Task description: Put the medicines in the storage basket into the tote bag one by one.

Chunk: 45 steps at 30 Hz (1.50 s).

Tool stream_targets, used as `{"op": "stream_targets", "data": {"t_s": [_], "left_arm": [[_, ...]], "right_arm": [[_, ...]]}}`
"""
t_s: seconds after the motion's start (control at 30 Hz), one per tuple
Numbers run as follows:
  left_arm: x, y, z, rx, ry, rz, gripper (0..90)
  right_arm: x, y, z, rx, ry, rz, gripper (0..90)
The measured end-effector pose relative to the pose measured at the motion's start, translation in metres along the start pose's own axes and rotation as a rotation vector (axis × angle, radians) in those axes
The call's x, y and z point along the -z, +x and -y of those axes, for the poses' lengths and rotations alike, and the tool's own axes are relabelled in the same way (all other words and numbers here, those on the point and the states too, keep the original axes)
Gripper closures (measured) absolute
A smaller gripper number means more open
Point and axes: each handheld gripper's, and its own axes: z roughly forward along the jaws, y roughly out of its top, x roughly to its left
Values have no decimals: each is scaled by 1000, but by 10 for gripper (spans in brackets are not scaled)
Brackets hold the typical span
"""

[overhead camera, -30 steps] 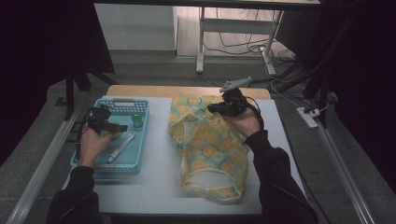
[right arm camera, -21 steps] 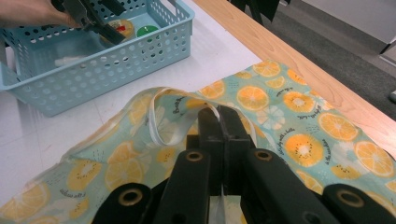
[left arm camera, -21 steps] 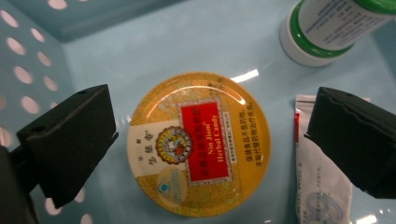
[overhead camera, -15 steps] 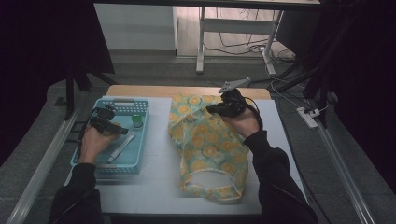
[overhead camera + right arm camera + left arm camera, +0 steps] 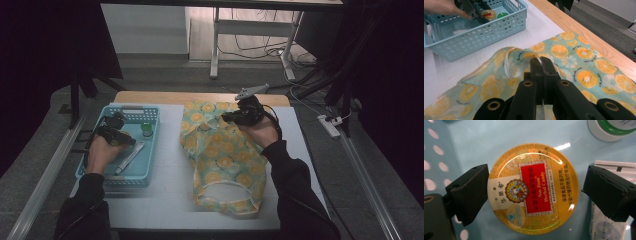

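Yellow candy tin (image 5: 533,188) sits between my left gripper's (image 5: 534,192) closing, spread jaws; my right gripper (image 5: 541,65) pinches the fruit-print bag (image 5: 579,67).

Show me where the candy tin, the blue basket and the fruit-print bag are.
candy tin (image 5: 533,188), left gripper view, middle of its lid.
blue basket (image 5: 151,150), high view, right wall.
fruit-print bag (image 5: 220,162), high view, middle of the fabric.

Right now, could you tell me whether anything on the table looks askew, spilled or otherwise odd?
Nothing is spilled or damaged. The orange-print bag lies rumpled and slanted across the white table, its rim pinched up by the right gripper. In the blue basket, the round candy tin lies flat between the left gripper's jaws.
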Motion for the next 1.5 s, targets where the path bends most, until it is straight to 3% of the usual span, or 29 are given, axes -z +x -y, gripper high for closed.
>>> {"op": "stream_targets", "data": {"t_s": [0.13, 0.3, 0.47, 0.6, 0.83, 0.97, 1.37, 1.5], "left_arm": [[1, 2, 1, 29, 18, 28, 191], [2, 2, 2, 32, 27, 51, 200], [10, 5, 3, 56, -10, 76, 202], [20, 4, 4, 48, -44, 104, 202], [44, -9, 6, -27, -113, 154, 202], [54, -15, 8, -72, -141, 210, 202], [81, -43, 17, -200, -197, 259, 202], [89, -52, 18, -234, -221, 326, 203]], "right_arm": [[1, -1, 1, 0, -2, 1, 900], [1, -2, 3, -5, -5, 2, 900], [1, -3, 3, -9, -7, 4, 900], [1, -4, 4, -16, -9, 4, 900], [-1, -5, 5, -21, -8, -2, 900], [-2, -4, 4, -21, -6, -2, 900], [-4, -6, 5, -30, -6, -1, 900], [-5, -6, 5, -29, -6, -2, 900]]}}
